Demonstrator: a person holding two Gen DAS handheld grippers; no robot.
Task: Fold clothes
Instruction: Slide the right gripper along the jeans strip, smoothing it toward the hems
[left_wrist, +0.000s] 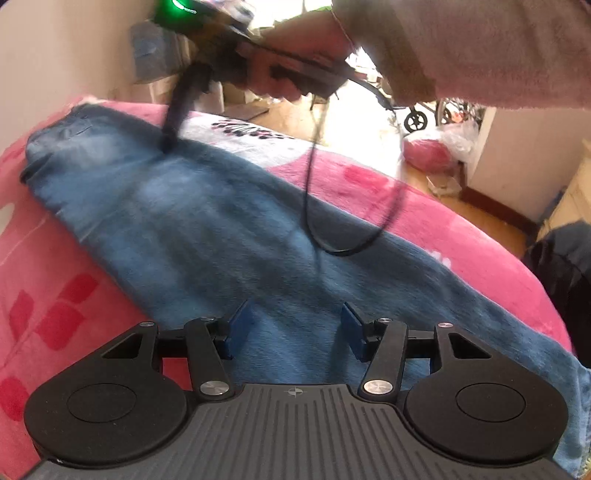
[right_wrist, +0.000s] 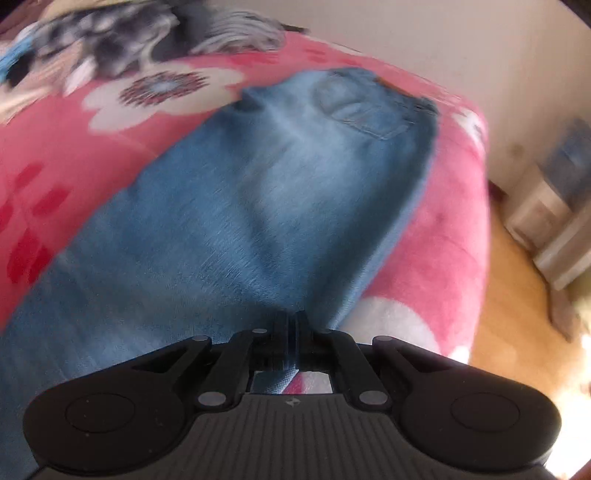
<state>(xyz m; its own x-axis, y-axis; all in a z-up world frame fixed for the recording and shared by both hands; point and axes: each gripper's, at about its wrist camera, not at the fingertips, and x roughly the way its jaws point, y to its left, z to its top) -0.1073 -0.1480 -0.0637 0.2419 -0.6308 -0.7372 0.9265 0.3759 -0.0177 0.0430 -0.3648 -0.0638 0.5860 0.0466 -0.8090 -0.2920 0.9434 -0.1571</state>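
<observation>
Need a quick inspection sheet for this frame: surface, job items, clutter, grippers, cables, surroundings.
Surface: pink floral blanket on a bed.
Job's things: blue jeans laid lengthwise, back pocket up at the far end.
Clutter: patterned bedding pile at the blanket's far edge.
Grippers: left hand-held gripper open above the jeans; right hand-held gripper shut on a jeans fold.
Cables: black cable loops down from the right unit over the jeans.
Surroundings: wood floor, pale walls, plastic bag on the floor, wheeled frame behind.
</observation>
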